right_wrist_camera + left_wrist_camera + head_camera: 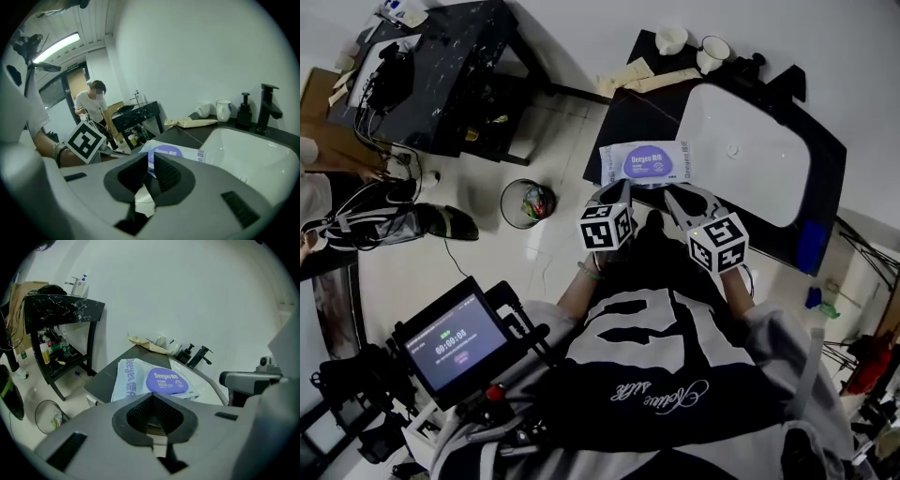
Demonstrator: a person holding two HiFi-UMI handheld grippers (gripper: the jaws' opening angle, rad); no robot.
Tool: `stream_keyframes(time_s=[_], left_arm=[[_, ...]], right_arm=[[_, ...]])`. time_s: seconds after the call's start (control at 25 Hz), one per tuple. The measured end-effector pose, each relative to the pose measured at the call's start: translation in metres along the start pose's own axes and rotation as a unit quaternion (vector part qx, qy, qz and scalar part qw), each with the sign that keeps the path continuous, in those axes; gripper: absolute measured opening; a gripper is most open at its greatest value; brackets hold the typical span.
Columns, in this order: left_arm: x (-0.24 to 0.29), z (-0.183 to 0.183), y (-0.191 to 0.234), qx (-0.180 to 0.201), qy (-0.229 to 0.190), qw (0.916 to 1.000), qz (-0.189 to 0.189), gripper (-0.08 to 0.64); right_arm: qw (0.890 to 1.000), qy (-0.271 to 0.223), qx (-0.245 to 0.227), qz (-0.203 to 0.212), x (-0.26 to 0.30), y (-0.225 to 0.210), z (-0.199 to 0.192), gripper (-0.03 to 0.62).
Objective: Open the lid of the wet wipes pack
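- Pointing at the wet wipes pack [645, 162] from the near edge of the desk [636, 112], the left gripper [151, 397] has its jaws pressed together on nothing.
- Beside it, the right gripper [149, 161] holds its jaws a narrow slit apart and empty; the pack shows through the slit.
- Both grippers are just short of the pack, and neither touches it.
- The pack lies flat at the desk's near left corner, between the left edge and the white basin [750, 155].
- The lid [166, 381], a purple oval on the pack's top face, lies flat and is not yet opened.
- Step in hand, as judged: the approach.
  - One gripper should pin the soft film beside the lid, or the pack will likely lift or slide towards the corner.
  - The other, spread first, should take only the lid's free edge and raise it slowly.
  - Which edge is free cannot be told.
- The cups [712, 53] at the far edge stand well apart and are no obstacle.
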State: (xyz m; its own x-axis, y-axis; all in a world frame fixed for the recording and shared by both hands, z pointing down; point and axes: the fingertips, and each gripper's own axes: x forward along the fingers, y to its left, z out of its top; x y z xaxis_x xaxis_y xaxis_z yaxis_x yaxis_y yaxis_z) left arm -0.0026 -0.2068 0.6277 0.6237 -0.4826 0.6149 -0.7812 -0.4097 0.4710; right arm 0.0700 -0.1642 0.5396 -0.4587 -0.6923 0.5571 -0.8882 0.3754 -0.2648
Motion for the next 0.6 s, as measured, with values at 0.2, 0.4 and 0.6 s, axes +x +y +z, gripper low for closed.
stream_keyframes(time_s=[0.2,0.4,0.6], left_arm=[[0.005,-0.007,0.004,-0.018,0.013,0.9997,0.006,-0.002],[0.009,-0.007,0.006,-0.043,0.016,0.9989,0.002,-0.002],[0.011,-0.008,0.007,-0.05,0.014,0.9986,0.003,-0.002]], right_arm=[[0.994,0.044,-0.098,0.032,0.032,-0.003,-0.003,0.028],[0.951,0.102,-0.288,0.056,0.063,-0.002,-0.016,0.028],[0.902,0.138,-0.4,0.09,0.079,-0.001,-0.035,0.028]])
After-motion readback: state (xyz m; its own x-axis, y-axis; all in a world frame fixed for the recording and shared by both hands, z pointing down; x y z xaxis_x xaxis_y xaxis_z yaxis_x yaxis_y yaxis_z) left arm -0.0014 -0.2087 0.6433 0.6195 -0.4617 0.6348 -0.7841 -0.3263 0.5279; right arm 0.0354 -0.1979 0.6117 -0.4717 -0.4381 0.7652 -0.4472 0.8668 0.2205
